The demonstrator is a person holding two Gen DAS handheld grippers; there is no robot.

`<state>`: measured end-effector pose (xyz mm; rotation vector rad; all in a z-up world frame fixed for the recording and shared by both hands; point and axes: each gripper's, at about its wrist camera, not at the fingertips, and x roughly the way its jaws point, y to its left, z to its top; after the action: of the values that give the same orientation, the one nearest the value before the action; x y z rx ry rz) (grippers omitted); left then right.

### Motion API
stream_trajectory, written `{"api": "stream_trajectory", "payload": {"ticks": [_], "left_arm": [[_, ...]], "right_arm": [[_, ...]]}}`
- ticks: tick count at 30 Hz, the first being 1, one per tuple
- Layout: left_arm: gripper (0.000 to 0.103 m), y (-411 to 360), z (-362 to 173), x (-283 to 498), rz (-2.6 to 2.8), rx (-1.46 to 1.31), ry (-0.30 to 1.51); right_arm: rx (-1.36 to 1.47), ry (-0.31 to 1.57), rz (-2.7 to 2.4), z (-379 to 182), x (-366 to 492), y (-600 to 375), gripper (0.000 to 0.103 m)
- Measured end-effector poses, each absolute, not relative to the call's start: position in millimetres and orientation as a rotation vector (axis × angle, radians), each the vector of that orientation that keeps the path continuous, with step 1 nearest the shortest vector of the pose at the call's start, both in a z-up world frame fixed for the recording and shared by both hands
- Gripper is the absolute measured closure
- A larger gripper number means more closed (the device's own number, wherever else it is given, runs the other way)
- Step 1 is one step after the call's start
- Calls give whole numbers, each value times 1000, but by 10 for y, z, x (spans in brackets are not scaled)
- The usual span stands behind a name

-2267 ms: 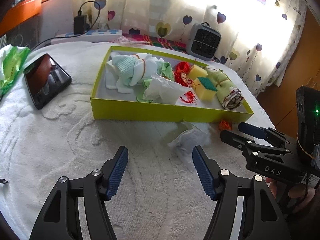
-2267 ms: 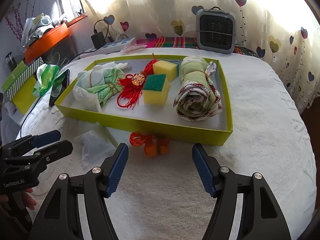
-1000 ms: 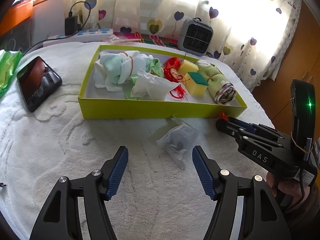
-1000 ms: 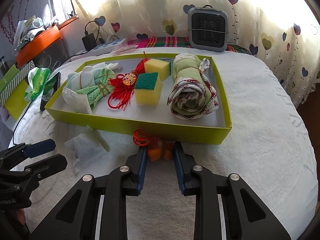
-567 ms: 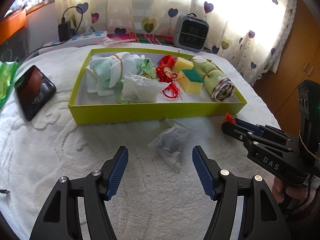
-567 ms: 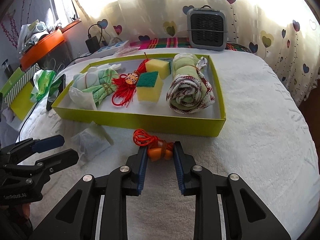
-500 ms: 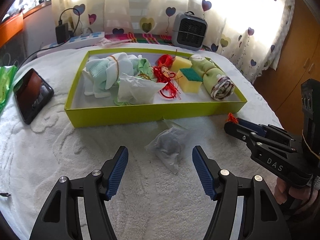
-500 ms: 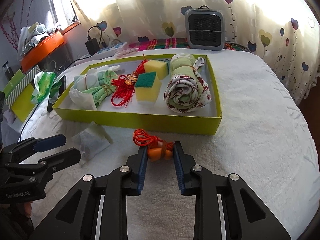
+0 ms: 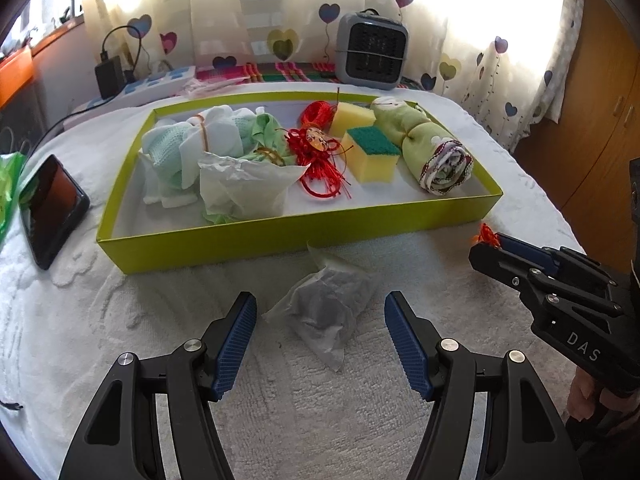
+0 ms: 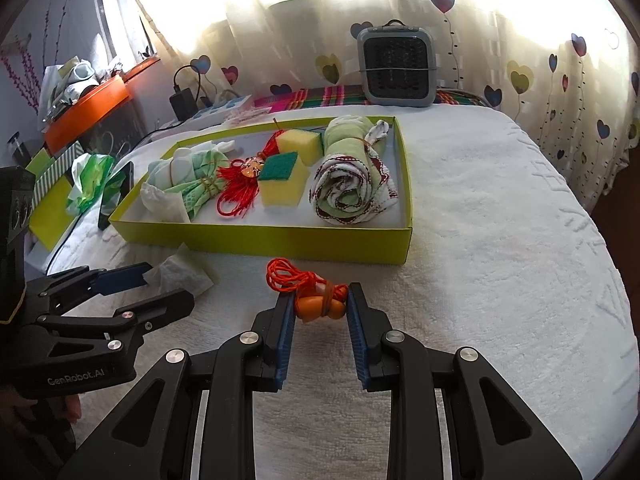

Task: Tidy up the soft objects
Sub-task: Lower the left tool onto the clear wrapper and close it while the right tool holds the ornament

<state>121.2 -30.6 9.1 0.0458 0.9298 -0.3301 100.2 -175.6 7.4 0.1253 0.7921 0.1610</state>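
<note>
Earplugs [image 10: 320, 307], orange and tied with a coil of orange cord, sit clamped between the blue pads of the right hand-held gripper [image 10: 320, 312], just in front of the near wall of the yellow-green box [image 10: 304, 240]. A couple of seconds ago that gripper stood wide apart around them; since about a second ago it has stayed clenched on them with no further change, and it has hardly shifted.

The left hand-held gripper [image 9: 320, 320] is released, its jaws spread wide on either side of a small translucent pouch [image 9: 326, 304] that lies on the white towel-covered tabletop [image 10: 500, 240], also just in front of the box's near wall. Compared with the earlier view, this gripper has slid sideways along the box, so the pouch, which sat off towards the right finger, now lies squarely between the fingers without touching either pad [image 9: 234, 344].

Inside the box nothing has moved: rolled green and white cloths [image 9: 192, 142] at the left end, crumpled white paper [image 9: 244, 186], a red tassel [image 9: 320, 156], two yellow sponges [image 9: 372, 152], and a rolled towel [image 9: 432, 148] at the right end.
</note>
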Motion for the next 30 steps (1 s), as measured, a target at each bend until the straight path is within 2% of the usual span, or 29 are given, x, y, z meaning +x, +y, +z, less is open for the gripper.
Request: {"api": "stream_trajectory", "payload": {"ticks": [10,23,30], "left_arm": [[39,-342,65,1213,-310,76,919],[69,-272,80,1203,-277,61,909],[74,-262,83,1197,-274,54,902]], "right_arm": [[148,792,179,64,1003,-1797,76],[151,791,182,67,998,-1798,76],[151,792,181,66,1000,-1797,76]]}}
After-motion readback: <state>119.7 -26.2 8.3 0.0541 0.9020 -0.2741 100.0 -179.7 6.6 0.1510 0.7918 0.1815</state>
